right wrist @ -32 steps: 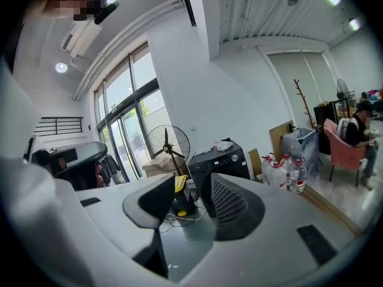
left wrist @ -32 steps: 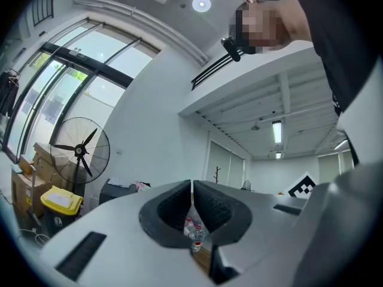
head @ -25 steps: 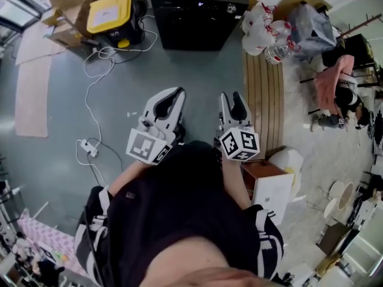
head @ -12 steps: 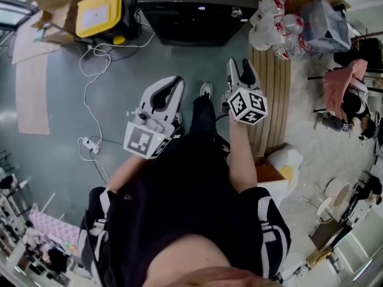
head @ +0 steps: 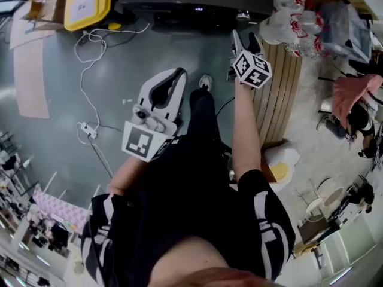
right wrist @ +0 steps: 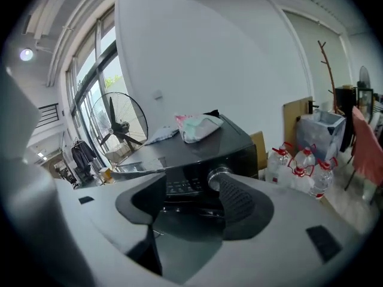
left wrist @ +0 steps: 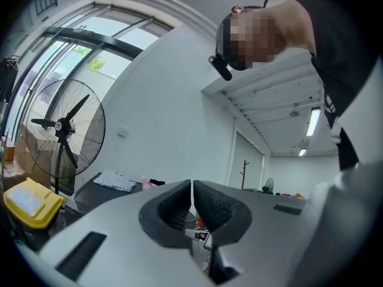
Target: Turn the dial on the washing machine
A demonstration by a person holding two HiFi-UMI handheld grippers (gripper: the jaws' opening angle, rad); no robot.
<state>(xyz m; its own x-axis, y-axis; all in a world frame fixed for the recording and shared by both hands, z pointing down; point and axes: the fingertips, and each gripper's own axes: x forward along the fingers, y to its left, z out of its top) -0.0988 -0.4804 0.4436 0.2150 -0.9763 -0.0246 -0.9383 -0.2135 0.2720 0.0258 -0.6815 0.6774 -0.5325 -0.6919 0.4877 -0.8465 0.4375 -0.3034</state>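
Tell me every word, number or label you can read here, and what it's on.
No text anywhere can be read.
Washing machine control panel: its markings are too small to read.
White label on the yellow case: blurred.
Red labels on the water bottles: too small to read.

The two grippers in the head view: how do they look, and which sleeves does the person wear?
The left gripper and the right gripper have pale grey bodies with black ribbed jaw pads. Each carries a white cube with black square markers. The person wears a black top with short sleeves, striped white.
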